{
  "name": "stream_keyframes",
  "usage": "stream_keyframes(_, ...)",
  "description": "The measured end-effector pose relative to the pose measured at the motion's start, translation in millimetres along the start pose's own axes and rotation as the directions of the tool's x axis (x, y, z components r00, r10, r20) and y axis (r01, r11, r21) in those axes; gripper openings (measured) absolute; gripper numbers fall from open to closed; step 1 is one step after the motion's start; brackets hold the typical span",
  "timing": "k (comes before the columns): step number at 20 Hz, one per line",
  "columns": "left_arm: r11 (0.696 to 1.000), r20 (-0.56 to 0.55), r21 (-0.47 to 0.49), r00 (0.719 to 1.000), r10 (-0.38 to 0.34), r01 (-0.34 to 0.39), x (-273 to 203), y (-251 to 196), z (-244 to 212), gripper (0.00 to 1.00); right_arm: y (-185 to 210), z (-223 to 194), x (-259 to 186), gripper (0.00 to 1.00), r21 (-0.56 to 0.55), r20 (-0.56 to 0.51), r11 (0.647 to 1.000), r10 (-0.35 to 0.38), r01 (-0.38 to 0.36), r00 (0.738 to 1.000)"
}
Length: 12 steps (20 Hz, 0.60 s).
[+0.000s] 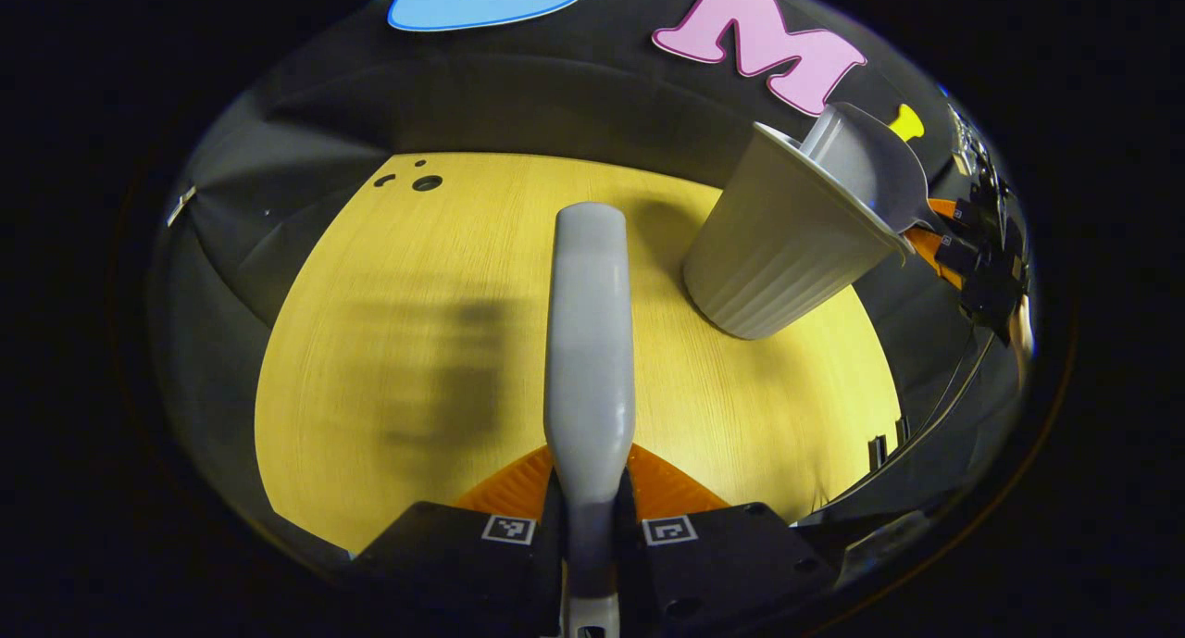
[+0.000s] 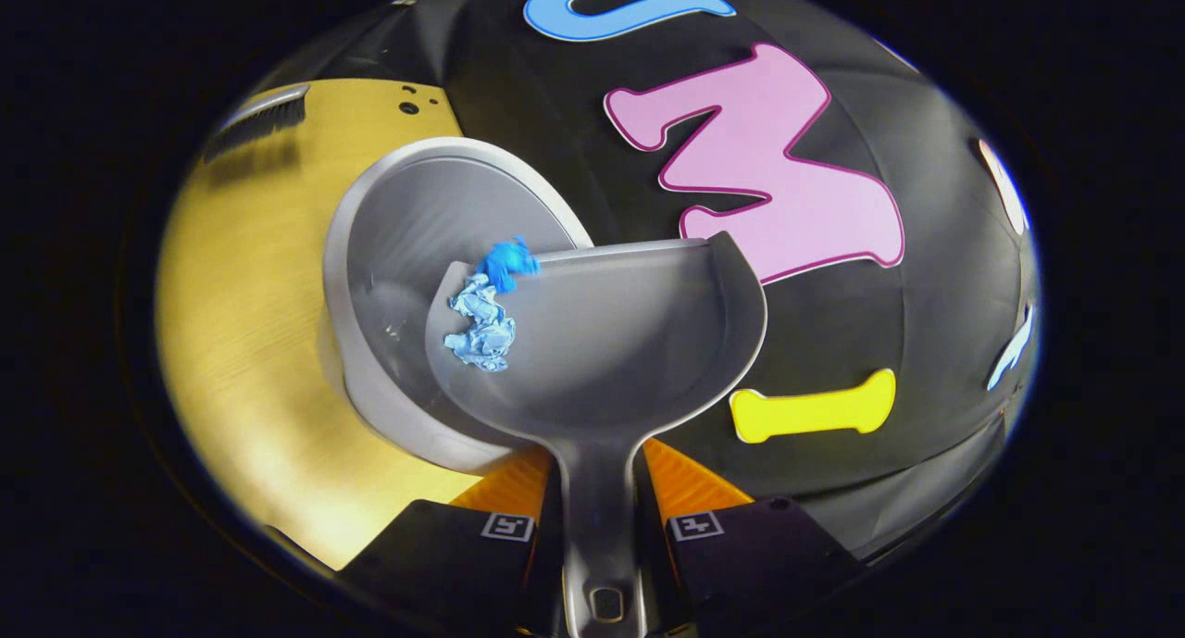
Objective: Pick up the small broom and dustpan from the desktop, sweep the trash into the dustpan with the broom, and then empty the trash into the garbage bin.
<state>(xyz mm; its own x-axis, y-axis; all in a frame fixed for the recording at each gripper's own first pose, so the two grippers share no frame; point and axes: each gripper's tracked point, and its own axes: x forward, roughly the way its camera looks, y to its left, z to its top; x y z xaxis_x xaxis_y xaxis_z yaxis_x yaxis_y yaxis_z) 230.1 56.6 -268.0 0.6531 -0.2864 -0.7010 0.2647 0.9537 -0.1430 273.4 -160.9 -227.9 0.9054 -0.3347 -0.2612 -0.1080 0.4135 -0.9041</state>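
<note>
Left gripper (image 1: 590,513): both orange fingers clamp the grey broom handle (image 1: 590,342), which runs straight forward from the jaws over the yellow wooden desktop (image 1: 389,342). The bristle end is out of sight in the left gripper view. A soft shadow lies on the desktop to the left of the handle.

Garbage bin (image 1: 782,249): pale grey, ribbed wall, standing on the far right part of the desktop, to the right of the broom handle. The dustpan (image 1: 875,161) sits tilted over the bin's rim, and the other gripper shows just beyond it, holding it.

Right gripper (image 2: 597,499): jaws closed on the dustpan handle (image 2: 597,527), orange fingers pressing either side. The dustpan's pan (image 2: 611,342) is tipped with its open lip over the mouth of the garbage bin (image 2: 407,221). Two scraps of trash sit at the pan's left edge, above the bin opening: a crumpled pale blue wad (image 2: 481,328) and a smaller bright blue piece (image 2: 507,260) touching it at the lip. Whether they are sliding cannot be told.

Left of the bin in the right gripper view, at the far edge of the desktop (image 2: 250,277), the dark broom bristles (image 2: 255,124) show, blurred.
</note>
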Motion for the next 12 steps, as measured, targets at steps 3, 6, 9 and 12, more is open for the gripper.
stream_keyframes(3, 1.0, -0.012, 0.007, 1.0, 0.0, 0.001, 0, 2, -5, 0.28, -1, 2, 1, 0.39, -0.063, 0.007, 0.997, -0.032, 0.033, 0.999)
stream_keyframes(6, 1.0, -0.022, 0.019, 1.0, -0.006, 0.007, 1, 0, -10, 0.28, -3, 7, 2, 0.39, -0.164, 0.023, 0.984, -0.07, 0.073, 0.997)
stream_keyframes(9, 0.999, -0.032, 0.044, 0.999, -0.017, 0.018, 1, -1, -13, 0.28, -8, 17, 4, 0.38, -0.345, 0.093, 0.928, -0.112, 0.137, 0.989)
stream_keyframes(12, 0.998, -0.036, 0.056, 0.999, -0.02, 0.022, 1, 0, -13, 0.28, -8, 16, -1, 0.38, -0.378, 0.099, 0.915, -0.11, 0.14, 0.989)
